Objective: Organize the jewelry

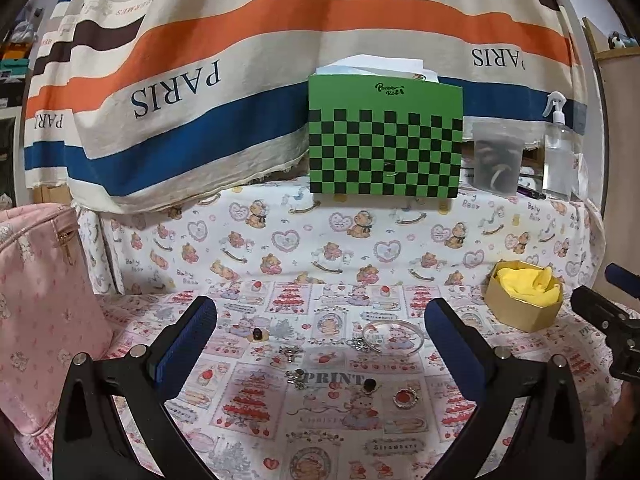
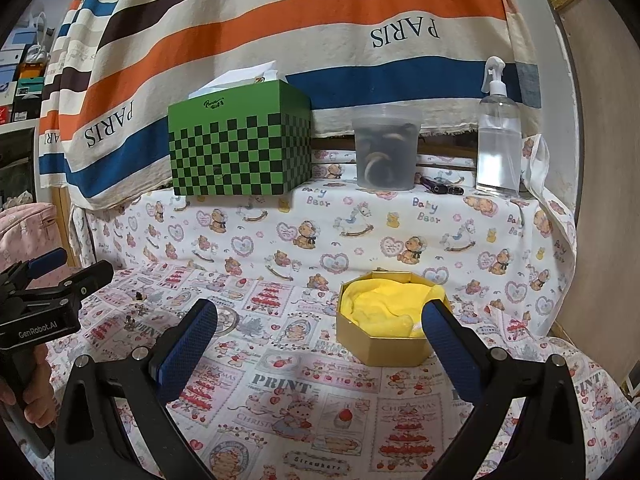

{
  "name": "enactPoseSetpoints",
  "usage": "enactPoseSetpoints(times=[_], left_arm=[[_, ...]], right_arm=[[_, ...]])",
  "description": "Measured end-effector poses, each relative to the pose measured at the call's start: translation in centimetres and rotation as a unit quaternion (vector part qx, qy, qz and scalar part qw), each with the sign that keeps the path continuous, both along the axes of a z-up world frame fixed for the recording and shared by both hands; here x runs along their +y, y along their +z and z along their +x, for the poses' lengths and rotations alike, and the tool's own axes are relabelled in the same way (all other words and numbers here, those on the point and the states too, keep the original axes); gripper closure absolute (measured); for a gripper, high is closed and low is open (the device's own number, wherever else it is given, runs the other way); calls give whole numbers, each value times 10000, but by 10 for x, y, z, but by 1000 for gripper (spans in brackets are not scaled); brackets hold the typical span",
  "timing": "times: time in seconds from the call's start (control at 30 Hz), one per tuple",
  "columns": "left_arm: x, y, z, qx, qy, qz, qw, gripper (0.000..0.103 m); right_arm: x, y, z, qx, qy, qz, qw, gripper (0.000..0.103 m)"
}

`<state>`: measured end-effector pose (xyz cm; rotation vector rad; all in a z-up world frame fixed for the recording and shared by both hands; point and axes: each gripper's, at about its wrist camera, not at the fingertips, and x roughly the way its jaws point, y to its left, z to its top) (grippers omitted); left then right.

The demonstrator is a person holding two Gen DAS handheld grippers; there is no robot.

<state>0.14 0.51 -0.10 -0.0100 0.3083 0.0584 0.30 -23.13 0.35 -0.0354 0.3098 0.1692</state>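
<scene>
Several small jewelry pieces lie on the printed cloth in the left wrist view: a silver bangle (image 1: 390, 330), a red-stone ring (image 1: 405, 397), a dark stud (image 1: 370, 385), a silver charm (image 1: 297, 378), another charm (image 1: 289, 352) and a dark bead (image 1: 257, 334). A gold octagonal box (image 1: 524, 302) lined with yellow cloth stands at the right; it also shows in the right wrist view (image 2: 384, 320). My left gripper (image 1: 320, 336) is open and empty above the jewelry. My right gripper (image 2: 320, 340) is open and empty beside the box.
A green checkered tissue box (image 1: 386, 140), a clear tub (image 1: 498, 156) and a spray bottle (image 2: 498, 136) stand on the raised ledge at the back. A pink bag (image 1: 44, 312) sits at the left. A striped cloth hangs behind.
</scene>
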Motion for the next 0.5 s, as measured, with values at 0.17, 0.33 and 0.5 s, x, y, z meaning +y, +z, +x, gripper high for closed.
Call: enactPoseSetpoints(times=[0.17,0.33,0.5], left_arm=[[2,-1,0,4,23,-15,10000,0],[1,0,0,-24,17,2,10000,0],[1,-1,-1,-29,29,-4,10000,0]], right_arm=[[0,0,0,-2,-8,4,10000,0],[0,0,0,-3,-17,4,10000,0],[0,0,0,-4,-26,3,10000,0]])
